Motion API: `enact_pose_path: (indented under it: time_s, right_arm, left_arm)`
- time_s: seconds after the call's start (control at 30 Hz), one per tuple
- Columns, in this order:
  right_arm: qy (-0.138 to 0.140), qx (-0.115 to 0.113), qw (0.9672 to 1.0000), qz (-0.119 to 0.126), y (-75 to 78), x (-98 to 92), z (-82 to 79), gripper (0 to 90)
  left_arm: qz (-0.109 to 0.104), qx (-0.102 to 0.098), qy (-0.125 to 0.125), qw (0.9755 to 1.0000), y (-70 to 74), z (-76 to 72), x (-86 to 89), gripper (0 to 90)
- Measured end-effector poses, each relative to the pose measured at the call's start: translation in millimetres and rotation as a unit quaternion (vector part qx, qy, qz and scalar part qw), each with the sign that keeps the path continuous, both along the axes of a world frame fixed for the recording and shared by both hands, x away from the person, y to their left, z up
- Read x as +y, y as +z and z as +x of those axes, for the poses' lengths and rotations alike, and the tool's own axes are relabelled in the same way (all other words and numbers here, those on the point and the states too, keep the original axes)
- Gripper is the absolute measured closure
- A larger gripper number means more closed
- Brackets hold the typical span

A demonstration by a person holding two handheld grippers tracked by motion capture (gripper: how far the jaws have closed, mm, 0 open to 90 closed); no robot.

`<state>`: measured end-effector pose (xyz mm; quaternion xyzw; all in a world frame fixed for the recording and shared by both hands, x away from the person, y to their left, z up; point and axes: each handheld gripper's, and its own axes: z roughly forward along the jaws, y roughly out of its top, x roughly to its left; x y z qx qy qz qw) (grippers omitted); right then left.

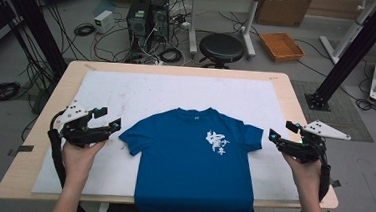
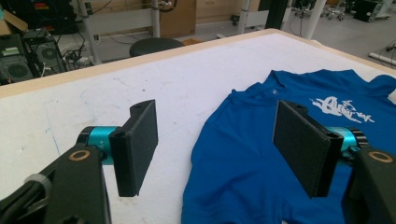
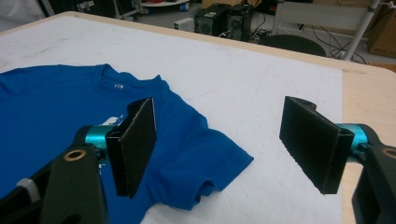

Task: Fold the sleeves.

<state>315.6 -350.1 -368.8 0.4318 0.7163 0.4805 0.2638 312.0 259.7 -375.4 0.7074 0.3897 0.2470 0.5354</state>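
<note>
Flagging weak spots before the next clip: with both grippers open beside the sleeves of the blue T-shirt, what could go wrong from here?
1. The T-shirt hangs its hem over the near edge of the table; a pull toward the person could drag it off.
2. The left gripper and right gripper must each pinch a thin flat sleeve; the jaws may close on one layer or slip off.
3. The right sleeve is already rumpled, so a fold may come out uneven.

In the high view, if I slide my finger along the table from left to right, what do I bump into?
left gripper → blue T-shirt → right gripper
</note>
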Motion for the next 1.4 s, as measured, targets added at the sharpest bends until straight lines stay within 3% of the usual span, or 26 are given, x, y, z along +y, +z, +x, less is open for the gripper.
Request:
enact_pose_path:
  time_s: [0.17, 0.37, 0.83, 1.27, 1.4]
  right_arm:
    - [0.0, -0.002, 1.0, 0.0, 1.2, -0.5, -0.9, 26.8]
    - [0.001, -0.002, 1.0, -0.001, 0.9, 1.4, 0.8, 26.8]
    - [-0.002, 0.002, 1.0, -0.002, -3.2, 1.2, 3.8, 26.8]
    - [-0.002, 0.004, 1.0, -0.003, -5.1, 1.9, 4.7, 26.8]
    - [-0.001, 0.005, 1.0, -0.003, -5.8, 2.8, 5.0, 26.8]
  left_arm:
    - [-0.006, 0.003, -0.01, 0.9999, -1.5, 0.3, 0.9, 31.8]
    - [-0.002, 0.019, -0.018, 0.9997, -7.2, 4.5, 3.4, 31.8]
    - [-0.006, 0.039, 0.004, 0.9992, -18.1, 8.0, 16.5, 32.6]
    - [0.009, 0.073, 0.01, 0.9972, -32.1, 15.8, 17.2, 35.5]
    - [0.015, 0.085, 0.008, 0.9963, -37.3, 17.9, 16.2, 40.6]
